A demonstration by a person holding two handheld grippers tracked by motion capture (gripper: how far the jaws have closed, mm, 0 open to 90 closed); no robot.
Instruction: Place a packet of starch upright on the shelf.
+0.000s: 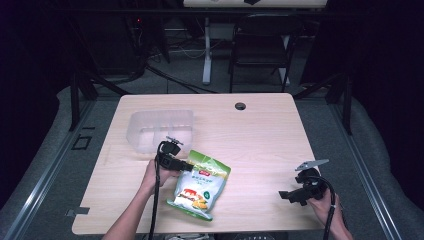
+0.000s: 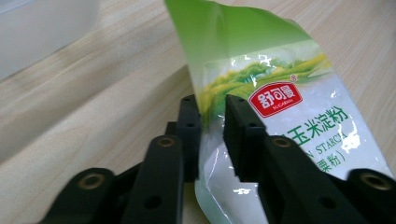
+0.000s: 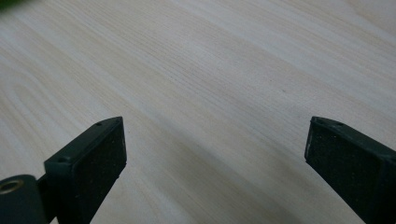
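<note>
So the left gripper (image 2: 212, 121) has its jaws clamped on the edge of the bag (image 1: 200, 186). In the left gripper view the film is pinched right between the two black pads, which sit close together with just the bag's side seam between them. It's a green and white pouch with a red logo and some printed text, starch from what's legible on it.

From the high view the bag lies on the table (image 1: 260, 135), near the front edge and a bit left of centre, with its green top end pointing toward the far side and the picture end toward the person. The left gripper (image 1: 176, 162) grabs it at the upper left corner, coming in from the left. Whether that corner is actually lifted off the wood or still flat, hard to say from up there, the shot is pretty small.

Just behind the left gripper is a clear plastic bin (image 1: 160, 129), sitting on the table's far left part, close to the bag but not touching it as far as I can see.

The right gripper (image 1: 292, 196) is well off to the right near the front edge, held in the person's hand, nowhere near the bag. Its jaws stand wide apart in the right gripper view (image 3: 215, 154), nothing between them but bare wood.
</note>
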